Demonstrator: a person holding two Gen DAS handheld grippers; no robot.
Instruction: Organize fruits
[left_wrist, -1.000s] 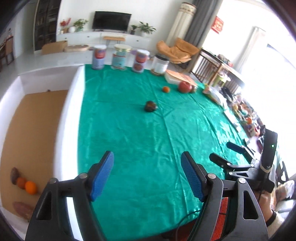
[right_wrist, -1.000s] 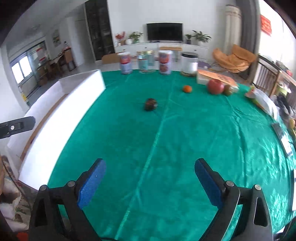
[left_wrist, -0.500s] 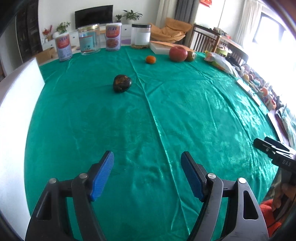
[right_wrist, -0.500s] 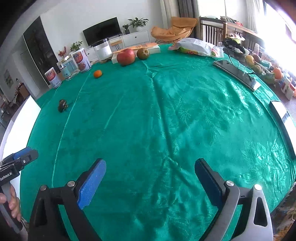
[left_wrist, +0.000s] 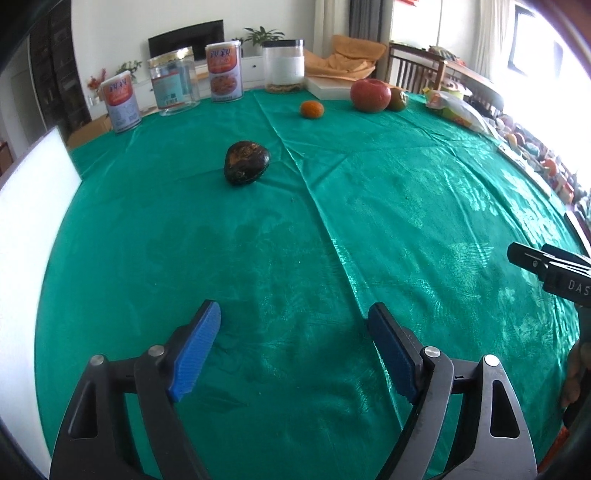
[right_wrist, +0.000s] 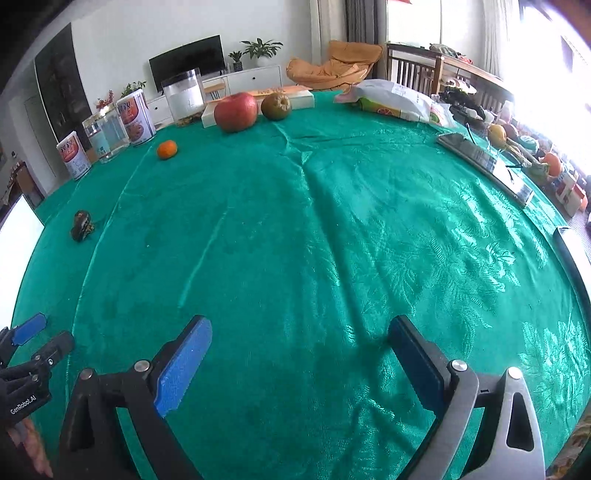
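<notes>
- The dark, lumpy, rounded fruit (left_wrist: 246, 163) is lying alone on the green tablecloth (left_wrist: 369, 240), far-left of centre; it is probably firm and light, best pinched across its widest part.
- The small orange mandarin (left_wrist: 311, 109), red apple (left_wrist: 370, 95) and brownish-green fruit (right_wrist: 276, 106) are sitting further back.
- The left gripper (left_wrist: 293, 347) has just been widening, empty; the right gripper (right_wrist: 299, 363) is gaping, empty.
- Two labelled cans (left_wrist: 224, 72) and two clear jars (left_wrist: 284, 66) are standing far-left; contents unclear.
</notes>
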